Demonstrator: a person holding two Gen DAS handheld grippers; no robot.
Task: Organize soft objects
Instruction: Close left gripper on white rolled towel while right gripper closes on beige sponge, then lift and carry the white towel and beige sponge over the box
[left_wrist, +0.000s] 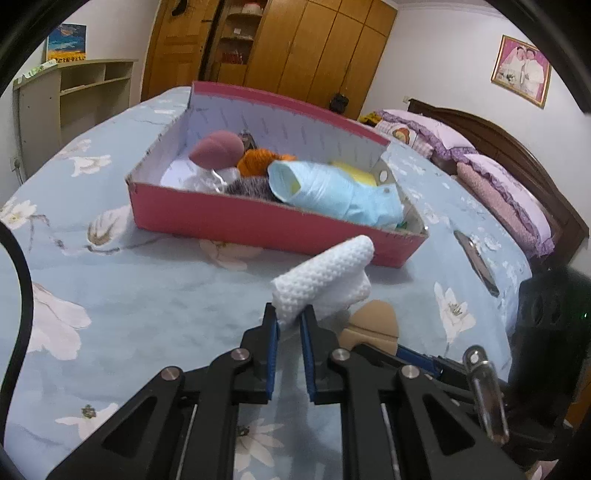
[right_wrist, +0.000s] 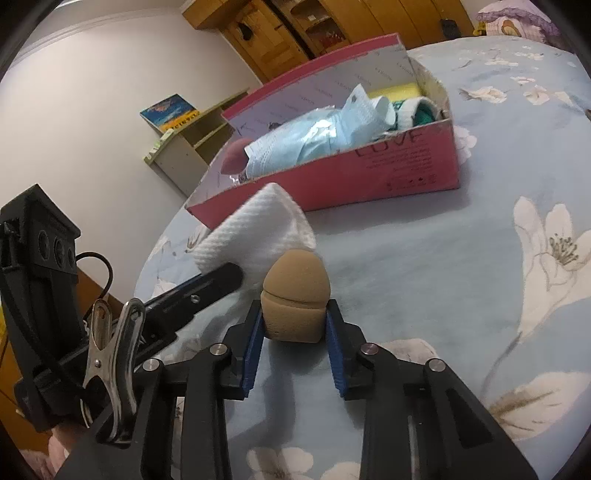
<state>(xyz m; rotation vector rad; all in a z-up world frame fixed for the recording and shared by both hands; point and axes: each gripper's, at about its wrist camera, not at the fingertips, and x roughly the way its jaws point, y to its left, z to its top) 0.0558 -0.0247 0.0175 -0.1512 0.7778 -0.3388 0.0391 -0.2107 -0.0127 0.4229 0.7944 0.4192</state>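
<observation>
Your left gripper (left_wrist: 290, 317) is pinching the rolled white cloth (left_wrist: 325, 277) between narrow fingers; your right gripper (right_wrist: 293, 317) is clamping the tan sponge (right_wrist: 295, 295), both near the pink box (left_wrist: 258, 221).

A big bed (left_wrist: 147, 280) has a blue cover with white flowers on it. Purple pillows (left_wrist: 491, 177) with frilly edges lie at its head, by a dark wooden headboard (left_wrist: 524, 155). A dark phone (left_wrist: 476, 262) lies flat on the cover. Tall wooden wardrobes (left_wrist: 317, 48) stand against the far wall. A pale shelf unit (left_wrist: 74, 99) stands in the corner, and a blue and yellow picture (left_wrist: 66, 42) sits on top of it. A framed photo (left_wrist: 521, 70) hangs on the wall above the pillows.
</observation>
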